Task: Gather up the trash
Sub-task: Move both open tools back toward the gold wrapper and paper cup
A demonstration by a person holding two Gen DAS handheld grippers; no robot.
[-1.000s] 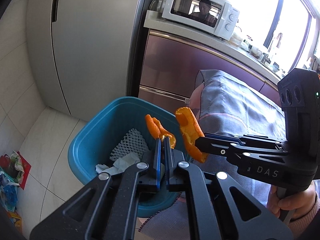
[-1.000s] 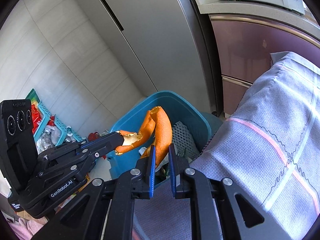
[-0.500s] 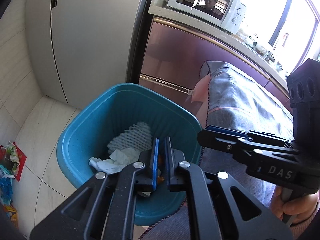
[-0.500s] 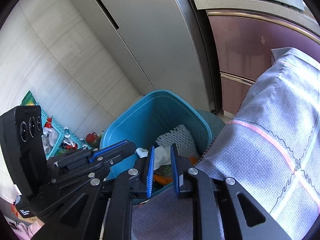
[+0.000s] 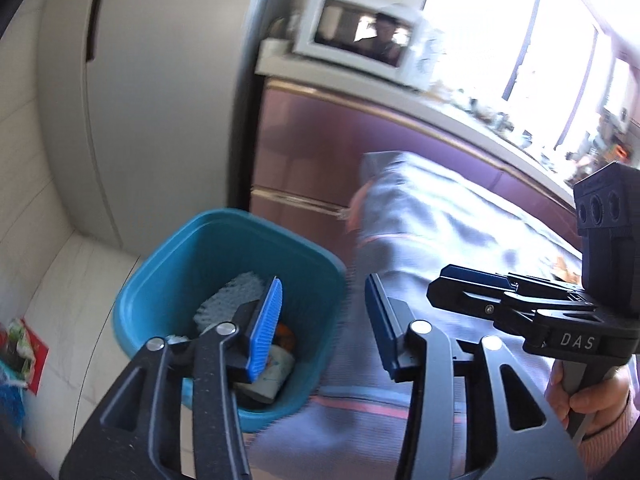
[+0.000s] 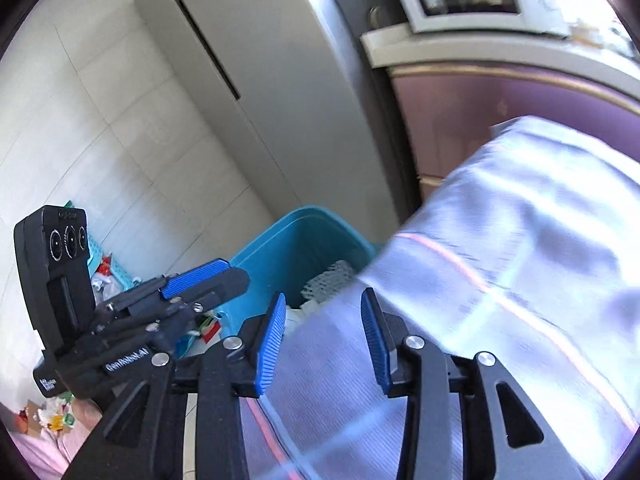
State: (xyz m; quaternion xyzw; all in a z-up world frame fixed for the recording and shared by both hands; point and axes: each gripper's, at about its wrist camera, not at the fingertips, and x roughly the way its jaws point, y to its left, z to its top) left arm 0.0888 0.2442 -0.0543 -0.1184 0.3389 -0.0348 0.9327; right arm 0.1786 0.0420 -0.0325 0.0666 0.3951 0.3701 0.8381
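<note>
A teal bin (image 5: 224, 248) stands on a pale tiled floor (image 5: 60, 280), tucked against the left edge of a table covered by a grey-blue cloth (image 5: 440, 240) with thin pink stripes. Inside the bin lie a white foam net (image 5: 236, 288), some crumpled white paper (image 5: 276, 364) and a bit of orange peel (image 5: 286, 334), all near the bottom. The left gripper (image 5: 324, 320) hangs above the bin's right rim and the cloth edge; its jaws are opening, the blue pads (image 5: 266, 322) stand apart and nothing is between them. The right gripper (image 6: 324, 336) is over the cloth just right of the bin, its jaws also opening and empty, pads clear of the fabric. In the left wrist view a hand (image 5: 592, 396) in a pink sleeve grips the right tool's handle at the lower right. Behind the bin rises a tall grey fridge (image 5: 160, 80), and to its right a run of purple cabinets (image 5: 320, 152) under a light counter (image 6: 480, 50). A white microwave (image 5: 360, 36) sits on the counter's left end, with bright windows (image 5: 520, 20) farther right. Far left on the floor, colourful packets (image 5: 16, 352) and a small green basket (image 6: 96, 256) sit near the wall. Both views are blurred.
</note>
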